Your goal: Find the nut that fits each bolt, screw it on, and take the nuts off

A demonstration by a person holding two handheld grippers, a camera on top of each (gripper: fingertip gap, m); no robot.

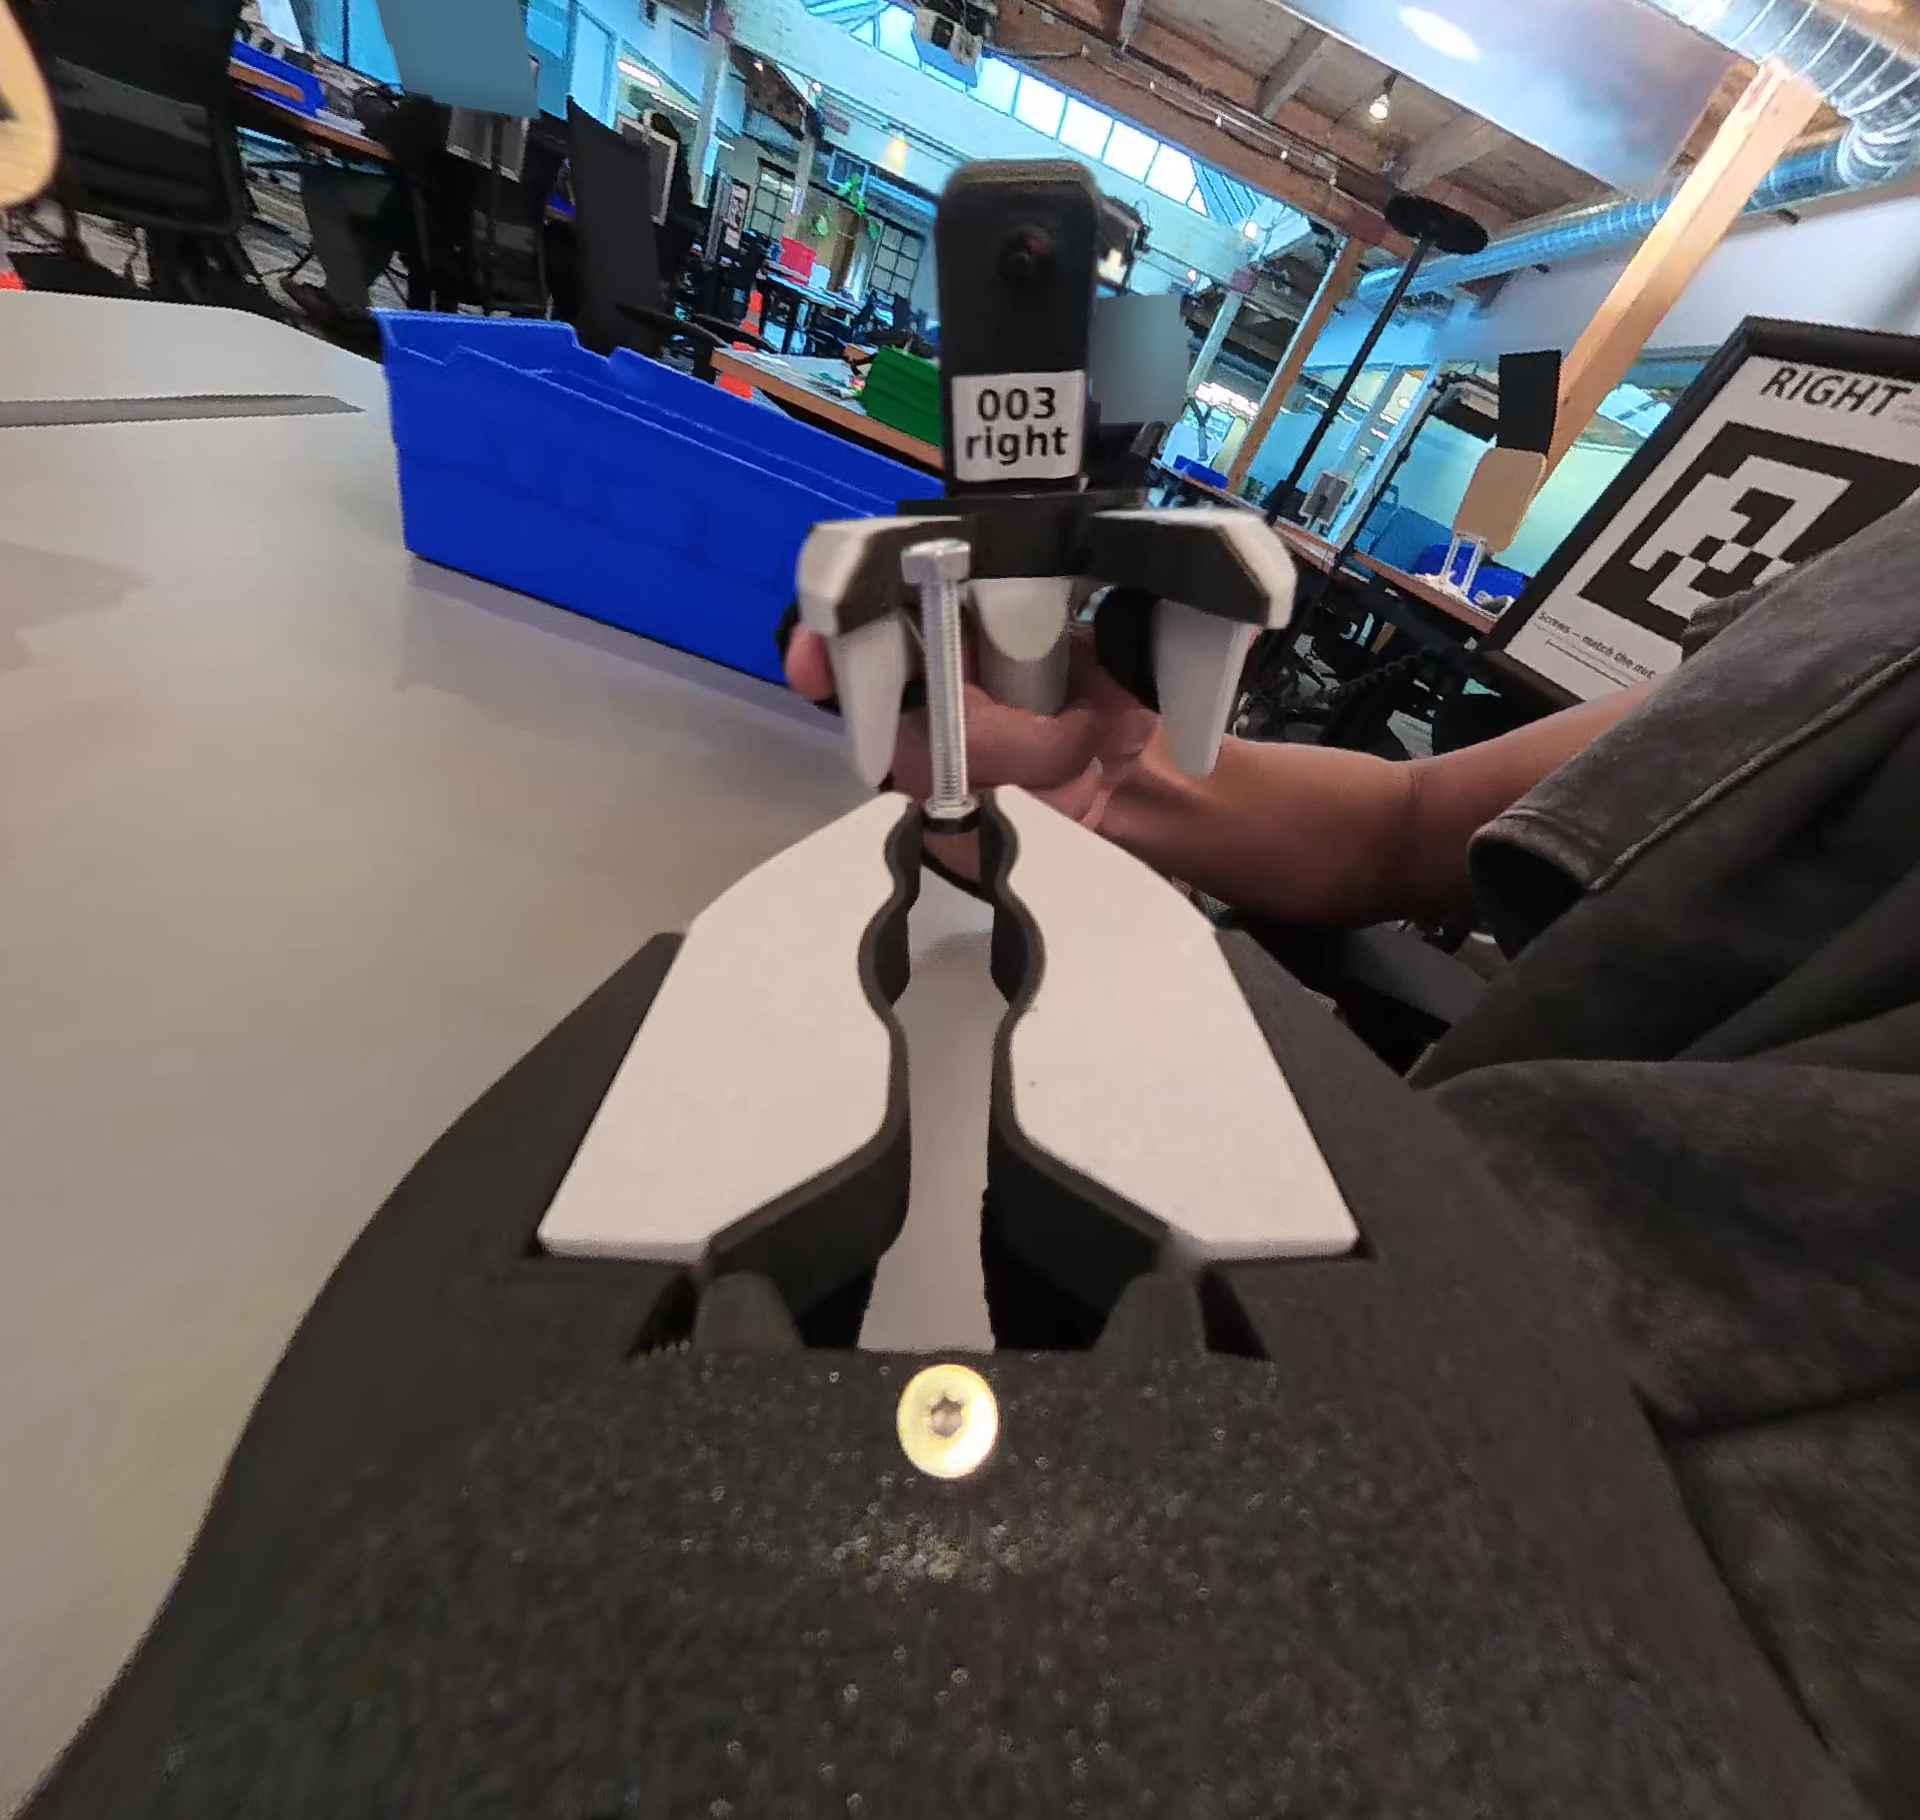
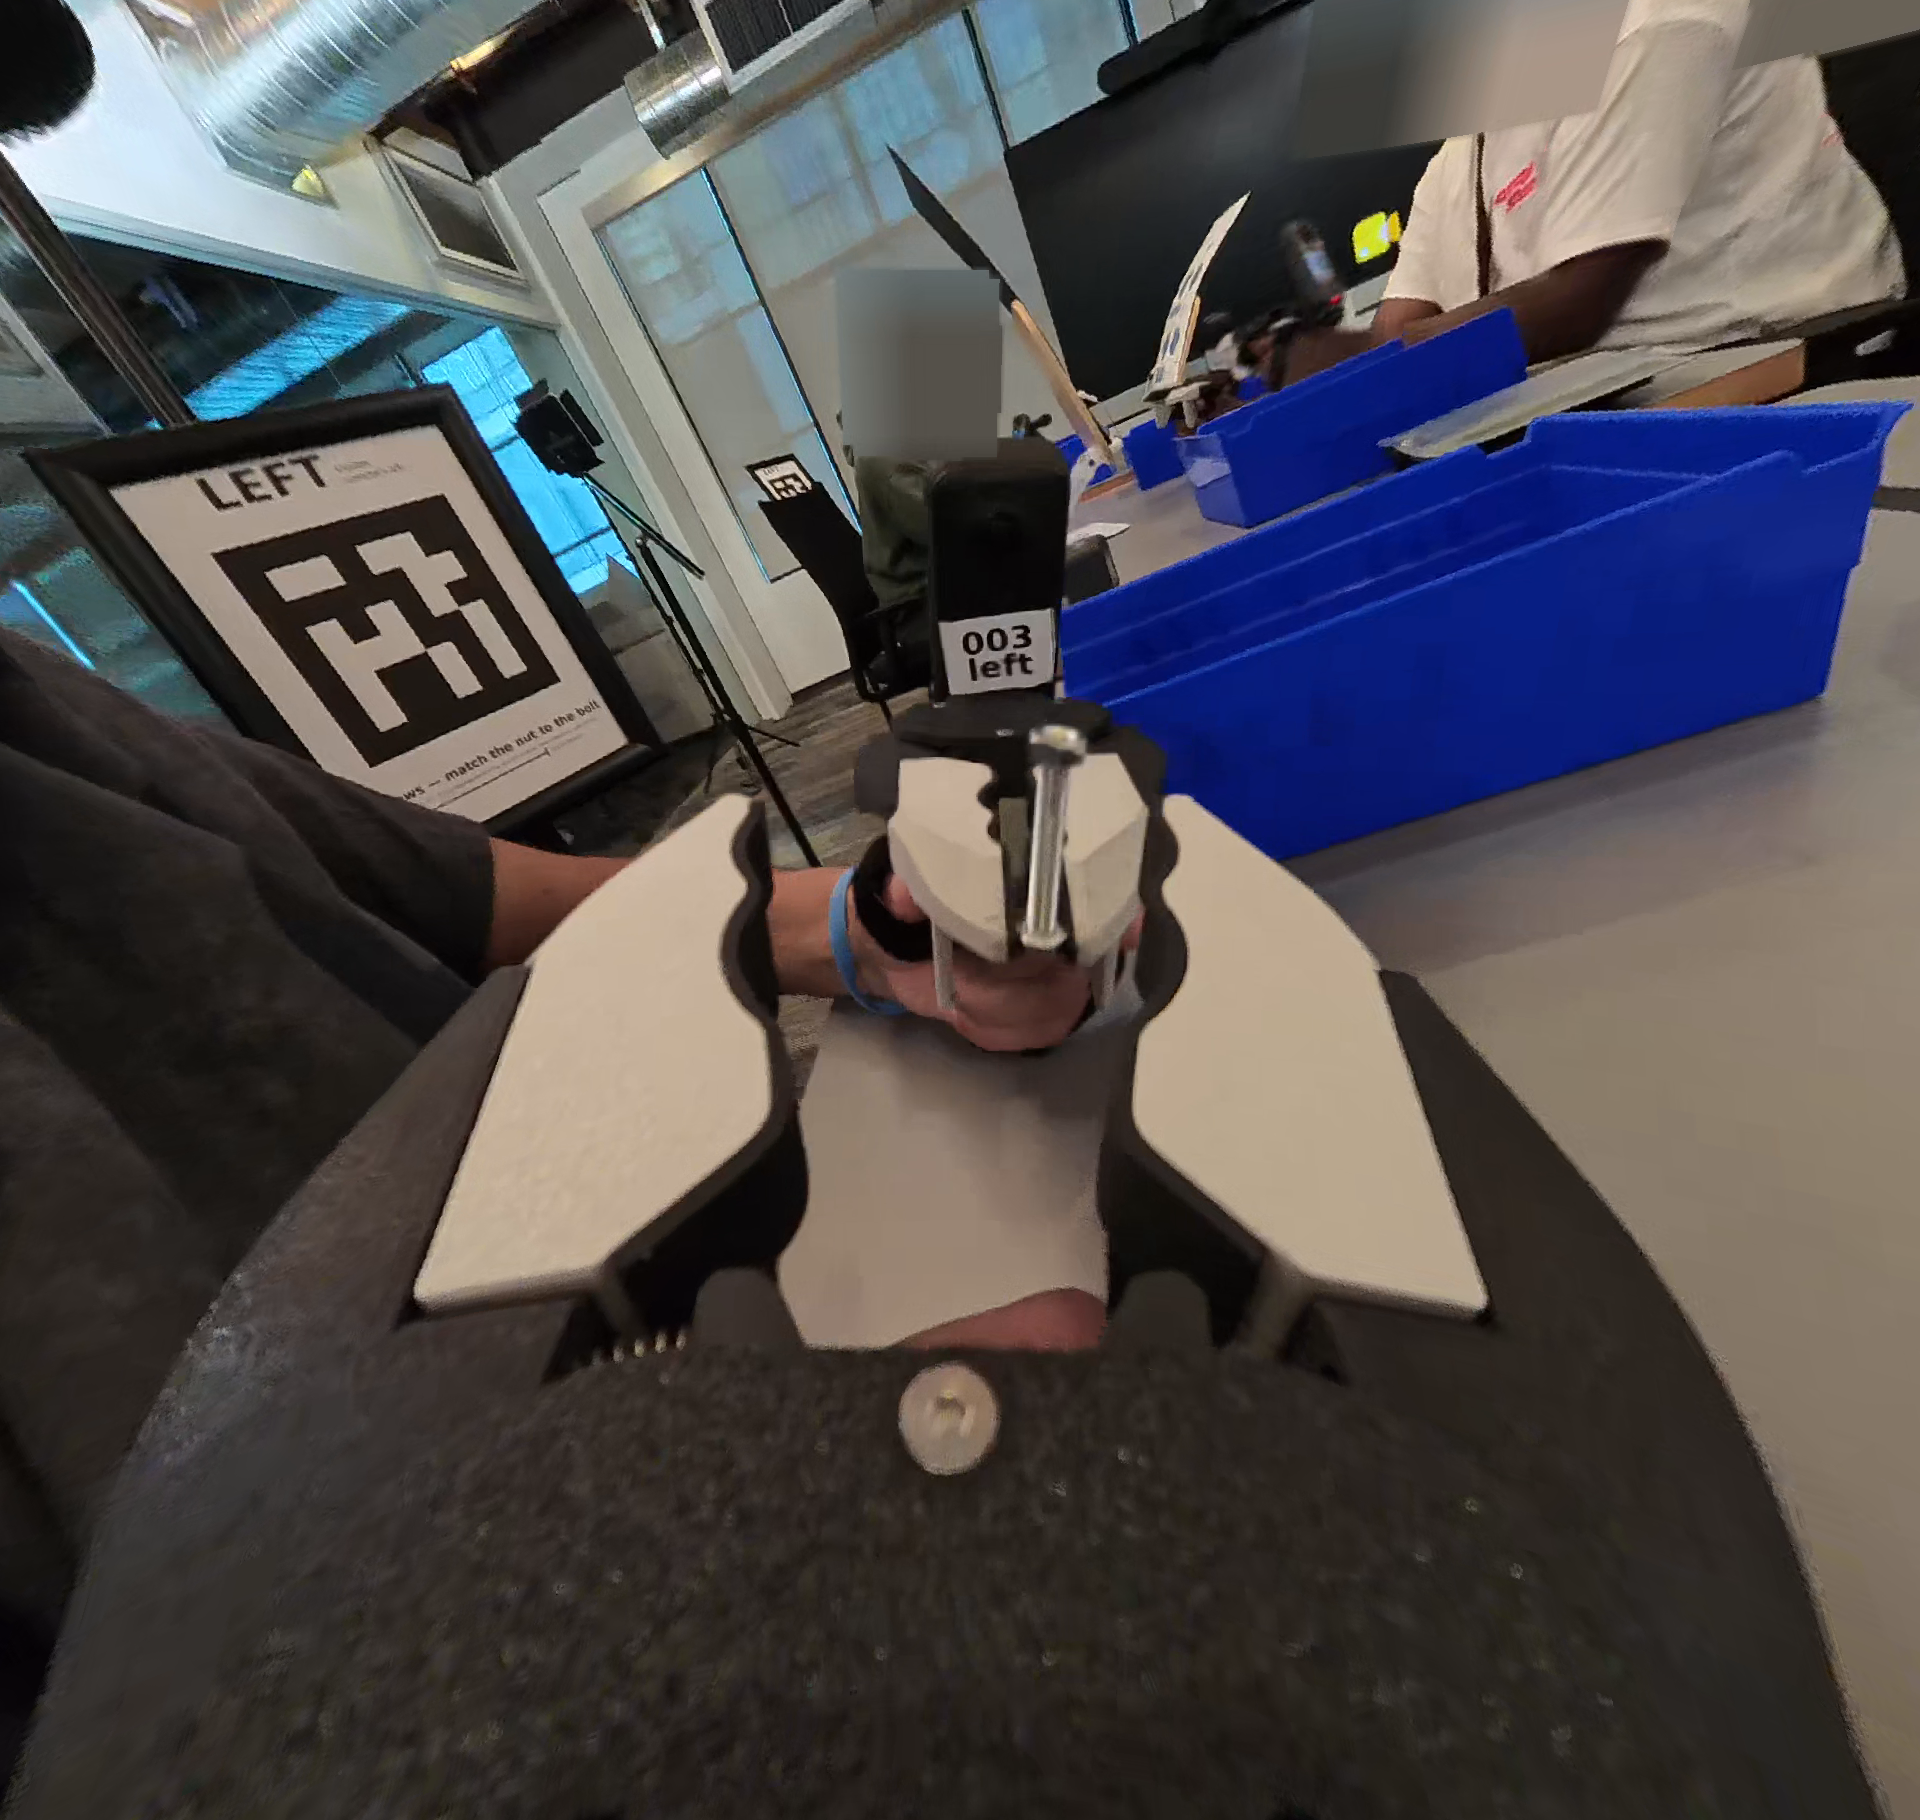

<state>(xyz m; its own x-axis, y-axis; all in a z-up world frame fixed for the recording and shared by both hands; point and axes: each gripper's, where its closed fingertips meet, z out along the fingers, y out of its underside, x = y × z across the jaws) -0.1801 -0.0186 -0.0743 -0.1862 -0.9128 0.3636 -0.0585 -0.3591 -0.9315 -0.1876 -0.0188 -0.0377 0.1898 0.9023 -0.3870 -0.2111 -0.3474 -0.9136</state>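
- Bolt (image 1: 943, 674) stands upright with its hex head on top, its threaded lower end pinched at the very tips of the left gripper (image 1: 951, 825); a small nut (image 1: 948, 807) appears to sit on that end, so the fingers seem clenched on nut and thread together.
- Holding it by the bottom leaves the long shank and head free, probably so the other tool can turn them.
- Right gripper (image 2: 956, 897) faces it head-on with its jaws spread wide and nothing between them, level with the shank, which looks like a set-up for closing on the bolt.
- Both tools are raised over the grey table (image 1: 260, 679), so nothing blocks a twist.
- Blue bin (image 2: 1455, 648) sits just beyond, within reach; its contents are hidden.
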